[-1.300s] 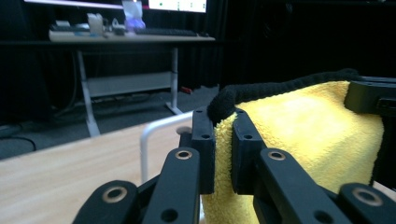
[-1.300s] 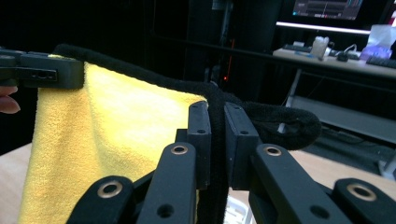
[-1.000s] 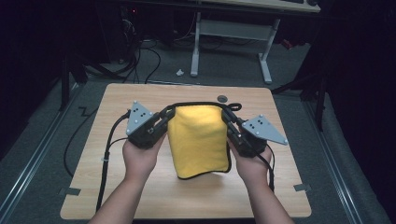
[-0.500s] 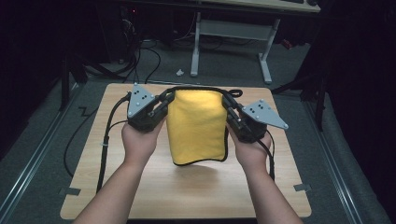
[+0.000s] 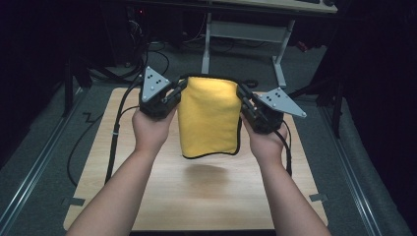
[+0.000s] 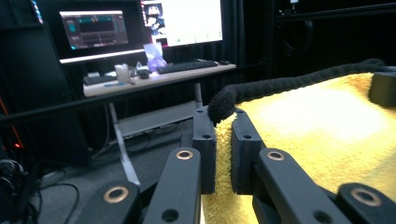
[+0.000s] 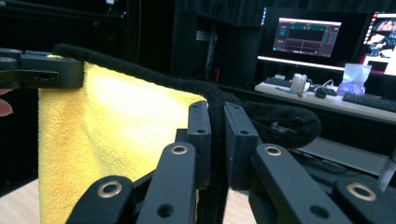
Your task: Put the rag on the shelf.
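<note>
I have two tools up and one cloth between them. My left tool (image 5: 173, 96) is pinching the cloth's (image 5: 209, 117) upper left corner; in the left gripper view its jaws are pressed onto the black edging. The yellow cloth hangs folded, lifted clear above the counter (image 5: 206, 196), its shadow below it. My right tool (image 5: 245, 100) is pinching the upper right corner, jaws closed on the black hem in the right gripper view. Two hands grip the tools, one each.
</note>
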Available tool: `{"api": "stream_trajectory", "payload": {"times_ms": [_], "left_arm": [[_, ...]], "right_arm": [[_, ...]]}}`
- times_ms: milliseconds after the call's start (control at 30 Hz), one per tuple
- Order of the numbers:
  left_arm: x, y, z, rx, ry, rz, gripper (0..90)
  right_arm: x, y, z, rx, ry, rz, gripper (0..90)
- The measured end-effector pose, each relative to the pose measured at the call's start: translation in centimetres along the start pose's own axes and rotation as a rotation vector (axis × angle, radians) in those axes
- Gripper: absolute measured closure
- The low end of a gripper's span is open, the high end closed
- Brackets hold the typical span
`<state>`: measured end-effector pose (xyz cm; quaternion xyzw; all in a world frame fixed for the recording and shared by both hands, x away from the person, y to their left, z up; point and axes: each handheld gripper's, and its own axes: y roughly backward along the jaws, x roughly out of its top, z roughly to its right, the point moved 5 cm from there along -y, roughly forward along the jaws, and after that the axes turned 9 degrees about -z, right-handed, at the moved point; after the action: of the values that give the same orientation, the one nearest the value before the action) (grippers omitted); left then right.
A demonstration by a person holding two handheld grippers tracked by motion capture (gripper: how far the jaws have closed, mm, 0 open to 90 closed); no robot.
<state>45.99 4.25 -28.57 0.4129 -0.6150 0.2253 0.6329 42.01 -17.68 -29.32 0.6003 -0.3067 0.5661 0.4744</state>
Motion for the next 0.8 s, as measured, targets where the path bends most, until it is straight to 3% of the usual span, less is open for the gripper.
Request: {"api": "stream_trajectory", "payload": {"times_ms": [100, 533, 700, 800], "left_arm": [[0.6, -0.8, -0.4, -0.003, 0.004, 0.008, 83.1], [2.2, -4.5, -1.5, 0.017, -0.054, 0.004, 82.9], [1.7, -6.3, -2.4, 0.023, -0.056, -0.026, 82.6], [1.0, -7.4, -3.0, 0.014, -0.029, -0.048, 82.5]], "right_arm": [[0.4, -0.7, 0.6, -0.007, -0.003, 0.011, 83.1], [1.3, -3.8, 3.7, -0.025, -0.026, 0.015, 83.0], [1.2, -5.3, 4.5, -0.037, -0.017, -0.010, 83.0], [0.9, -6.5, 4.7, -0.050, 0.012, -0.036, 83.0]]}}
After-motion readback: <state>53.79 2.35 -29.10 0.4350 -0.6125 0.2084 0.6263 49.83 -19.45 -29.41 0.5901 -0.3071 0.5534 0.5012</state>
